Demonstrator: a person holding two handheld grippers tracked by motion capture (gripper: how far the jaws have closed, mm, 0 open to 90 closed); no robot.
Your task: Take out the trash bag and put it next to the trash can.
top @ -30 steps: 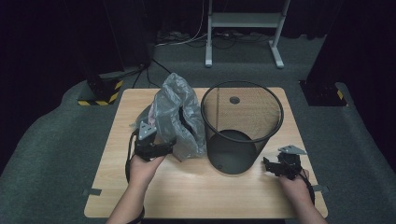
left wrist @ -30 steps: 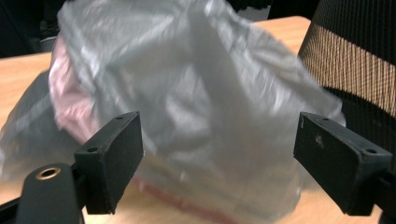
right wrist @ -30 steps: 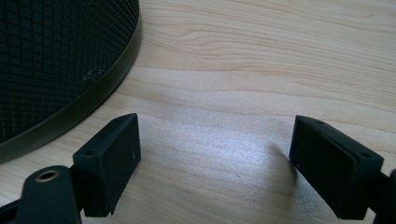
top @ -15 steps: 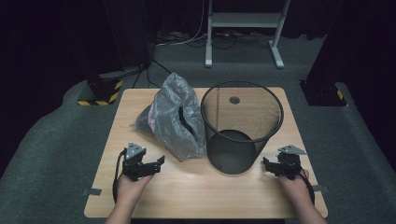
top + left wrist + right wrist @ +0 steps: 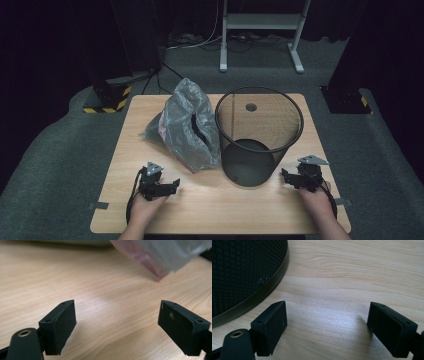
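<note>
The grey plastic bag (image 5: 187,127) lay crumpled on the bench (image 5: 215,210), left of centre, leaning against the black mesh bin (image 5: 257,135) standing upright at the middle. My left hand-held gripper (image 5: 167,186) sat near the front-left corner, close to the bag's front end but clear of it, jaws apart on nothing. My right hand-held gripper (image 5: 289,177) rested by the front-right corner, just beside the bin's base, jaws wide apart and empty too.
</note>
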